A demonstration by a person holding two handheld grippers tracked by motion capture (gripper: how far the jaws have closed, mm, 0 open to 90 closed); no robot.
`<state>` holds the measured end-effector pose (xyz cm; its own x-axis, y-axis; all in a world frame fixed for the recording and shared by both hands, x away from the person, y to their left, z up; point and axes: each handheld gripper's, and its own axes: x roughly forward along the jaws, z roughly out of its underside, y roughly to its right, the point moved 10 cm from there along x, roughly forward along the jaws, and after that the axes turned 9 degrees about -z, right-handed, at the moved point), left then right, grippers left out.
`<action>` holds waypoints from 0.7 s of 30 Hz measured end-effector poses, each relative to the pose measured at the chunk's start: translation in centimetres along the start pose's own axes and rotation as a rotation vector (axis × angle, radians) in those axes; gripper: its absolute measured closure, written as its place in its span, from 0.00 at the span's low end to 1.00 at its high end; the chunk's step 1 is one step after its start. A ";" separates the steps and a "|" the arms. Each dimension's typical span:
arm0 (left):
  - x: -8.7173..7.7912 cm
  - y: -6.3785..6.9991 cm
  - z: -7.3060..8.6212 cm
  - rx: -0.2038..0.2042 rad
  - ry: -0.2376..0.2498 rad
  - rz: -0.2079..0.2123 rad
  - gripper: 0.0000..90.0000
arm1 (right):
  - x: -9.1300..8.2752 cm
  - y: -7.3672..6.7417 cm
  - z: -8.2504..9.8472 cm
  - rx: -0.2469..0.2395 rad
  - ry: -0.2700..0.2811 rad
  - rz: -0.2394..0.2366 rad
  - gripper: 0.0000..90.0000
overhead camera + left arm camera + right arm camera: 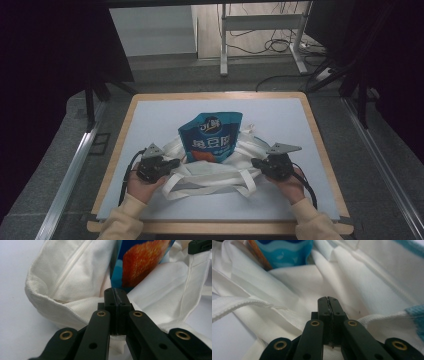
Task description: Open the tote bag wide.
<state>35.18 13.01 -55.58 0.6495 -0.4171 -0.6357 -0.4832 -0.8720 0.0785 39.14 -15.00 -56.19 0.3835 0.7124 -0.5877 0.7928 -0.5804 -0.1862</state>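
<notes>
My table [150, 115] has a pale mat on it, and a white cloth bag [210, 172] lies near the front edge, its handles [245, 186] looping toward me. A blue snack pouch [212, 136] stands in the bag's mouth, most of it sticking out above the cloth. My left gripper [172, 163] is at the bag's left edge, jaws pressed together with a fold of the white cloth pinched between them. My right gripper [256, 163] is at the right edge, jaws likewise closed on the bag's rim. The pouch sits between the two grippers, touching neither.
</notes>
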 end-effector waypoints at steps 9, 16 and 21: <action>0.9 -0.1 0.8 0.003 -0.029 -0.003 1.00 | 0.6 0.3 1.7 0.018 -0.041 -0.011 0.99; 0.9 -0.1 0.9 0.009 -0.031 -0.010 1.00 | 0.6 0.3 1.7 0.019 -0.040 -0.004 0.99; 0.4 -0.1 0.2 0.026 -0.010 -0.021 1.00 | 0.2 -0.1 0.8 0.013 -0.005 -0.002 0.99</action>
<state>35.35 12.97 -55.96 0.6538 -0.3965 -0.6445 -0.4847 -0.8735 0.0457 38.74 -15.15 -56.89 0.3792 0.7118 -0.5912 0.7872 -0.5839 -0.1981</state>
